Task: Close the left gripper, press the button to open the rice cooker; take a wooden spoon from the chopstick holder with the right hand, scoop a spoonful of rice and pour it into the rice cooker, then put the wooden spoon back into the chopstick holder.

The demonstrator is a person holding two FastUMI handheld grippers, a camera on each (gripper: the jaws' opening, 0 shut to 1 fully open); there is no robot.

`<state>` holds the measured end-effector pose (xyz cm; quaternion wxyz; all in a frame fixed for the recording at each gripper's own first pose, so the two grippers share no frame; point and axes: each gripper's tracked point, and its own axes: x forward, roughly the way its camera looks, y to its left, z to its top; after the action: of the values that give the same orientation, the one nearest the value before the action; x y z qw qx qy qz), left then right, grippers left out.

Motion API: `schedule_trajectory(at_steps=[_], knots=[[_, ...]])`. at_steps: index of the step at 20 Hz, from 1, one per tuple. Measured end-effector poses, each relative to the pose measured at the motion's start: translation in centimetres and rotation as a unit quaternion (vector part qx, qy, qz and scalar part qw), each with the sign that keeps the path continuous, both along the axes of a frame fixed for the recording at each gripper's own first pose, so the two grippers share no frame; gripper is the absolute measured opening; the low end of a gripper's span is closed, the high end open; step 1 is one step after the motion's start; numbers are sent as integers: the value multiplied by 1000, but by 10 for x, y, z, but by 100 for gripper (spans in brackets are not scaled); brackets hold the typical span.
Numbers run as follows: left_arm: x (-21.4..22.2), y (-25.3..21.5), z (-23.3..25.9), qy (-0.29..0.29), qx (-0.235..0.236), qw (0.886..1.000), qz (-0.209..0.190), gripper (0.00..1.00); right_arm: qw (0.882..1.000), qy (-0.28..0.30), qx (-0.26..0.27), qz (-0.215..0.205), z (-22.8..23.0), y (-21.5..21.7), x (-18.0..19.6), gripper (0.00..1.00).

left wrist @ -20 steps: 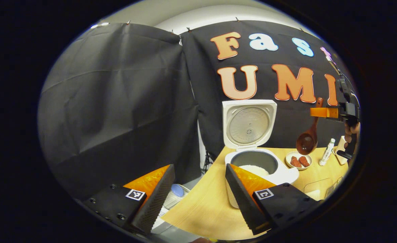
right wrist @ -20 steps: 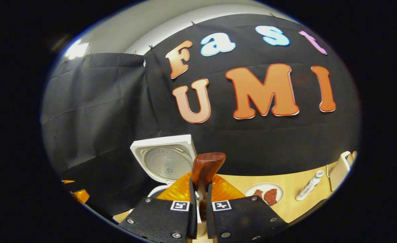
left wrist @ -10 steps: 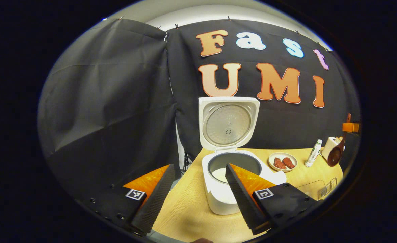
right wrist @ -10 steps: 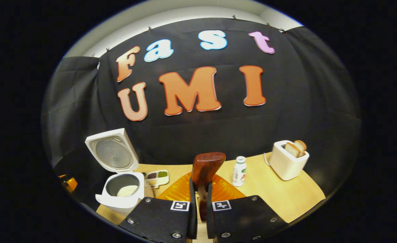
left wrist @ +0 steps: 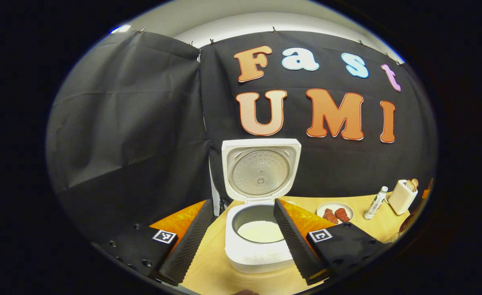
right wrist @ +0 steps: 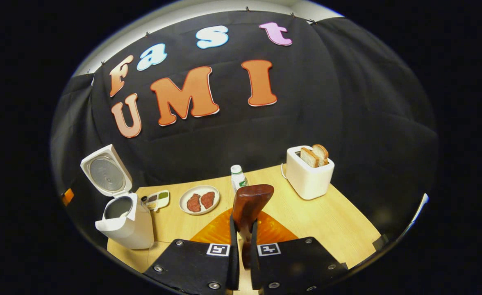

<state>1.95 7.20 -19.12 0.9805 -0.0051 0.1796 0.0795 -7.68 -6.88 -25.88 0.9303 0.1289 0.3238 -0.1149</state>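
Note:
The white rice cooker (left wrist: 257, 256) stands open on the wooden table, lid (left wrist: 261, 170) upright, white rice (left wrist: 260, 230) in its pot. My left gripper (left wrist: 242, 203) is open and hangs in front of it, so the pot shows between the two fingers. My right gripper (right wrist: 243, 229) is shut on the brown wooden spoon's handle (right wrist: 251, 200), whose end sticks up between the fingers; the bowl is hidden below. In the right gripper view the open rice cooker (right wrist: 123, 223) sits far to the left.
On the table (right wrist: 339, 223) stand a white toaster (right wrist: 308, 176) with bread slices, a small bottle (right wrist: 237, 176), a plate of meat (right wrist: 199, 200) and a sauce dish (right wrist: 157, 199). The left gripper view holds the plate (left wrist: 334, 213), bottle (left wrist: 375, 203) and toaster (left wrist: 402, 196).
The right gripper carried the spoon rightward, away from the cooker, toward the toaster side. The left gripper view swung so the cooker now sits centred between its open fingers.

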Motion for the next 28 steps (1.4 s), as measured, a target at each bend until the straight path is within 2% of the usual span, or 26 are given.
schedule_trajectory(at_steps=[6,11,18,19,20,24,26,28], knots=[[5,-23,18,3,7,1000,14,100,999,4,45,-18,-51,-17,-17,11],[9,-33,39,-4,26,999,29,100,997,8,79,-18,-84,-20,-29,13],[14,-42,53,-2,19,998,52,100,992,-6,124,-9,-108,-15,-37,19],[14,-42,57,-2,16,998,58,100,992,-6,130,-7,-111,-16,-39,15],[16,-43,60,-2,14,998,61,100,991,-5,137,-7,-113,-17,-41,20],[34,-45,75,-12,30,998,47,100,987,-2,156,-32,-117,-29,-45,23],[54,-40,85,-22,37,999,30,100,988,16,150,-42,-121,-35,-53,30],[78,-35,90,-19,35,999,16,99,988,21,141,-52,-116,-39,-58,42]])
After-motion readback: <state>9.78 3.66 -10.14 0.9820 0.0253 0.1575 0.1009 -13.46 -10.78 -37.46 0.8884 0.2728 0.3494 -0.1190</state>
